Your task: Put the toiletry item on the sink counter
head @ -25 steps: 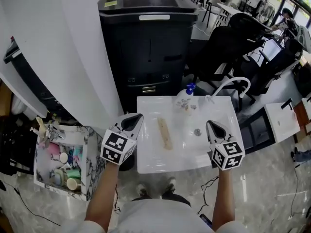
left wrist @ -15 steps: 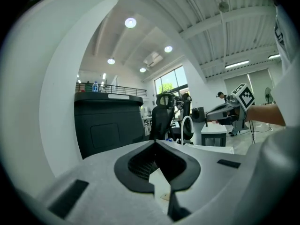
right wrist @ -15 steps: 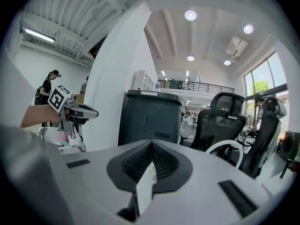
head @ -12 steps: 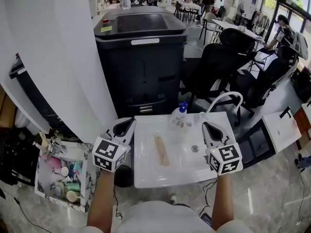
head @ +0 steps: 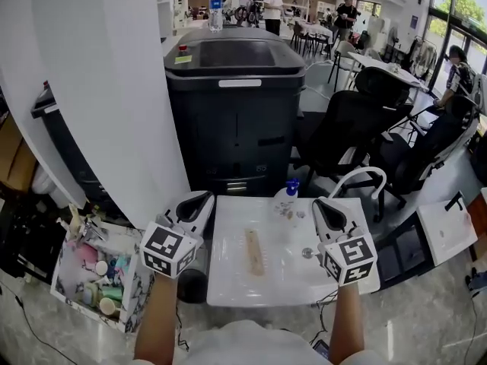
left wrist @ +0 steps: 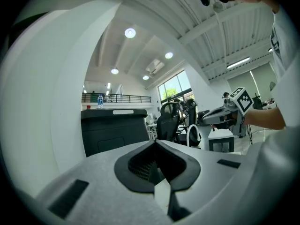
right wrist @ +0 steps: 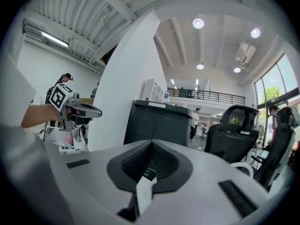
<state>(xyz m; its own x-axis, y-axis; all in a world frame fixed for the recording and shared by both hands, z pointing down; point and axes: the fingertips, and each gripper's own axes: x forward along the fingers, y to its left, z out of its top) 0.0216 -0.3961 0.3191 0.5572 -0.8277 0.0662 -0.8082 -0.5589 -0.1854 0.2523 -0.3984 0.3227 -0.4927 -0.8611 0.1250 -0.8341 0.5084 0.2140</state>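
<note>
Your left gripper (head: 202, 198): jaws pressed together, empty, over left edge of sink counter (head: 228, 284). Your right gripper (head: 321, 205): same, empty, over right side. Toiletry items lie in marbled box (head: 135, 276), off counter's left edge, none picked. Risk: reach in with jaws closed and you topple crowded bottles; spread them first.

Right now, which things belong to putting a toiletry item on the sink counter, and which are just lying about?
Job: white sink counter; marble-patterned box of toiletries left of it; left gripper and right gripper, both shut, empty.
Lying about: wooden strip and blue-capped clear bottle on the counter; black cabinet; black office chairs.
</note>
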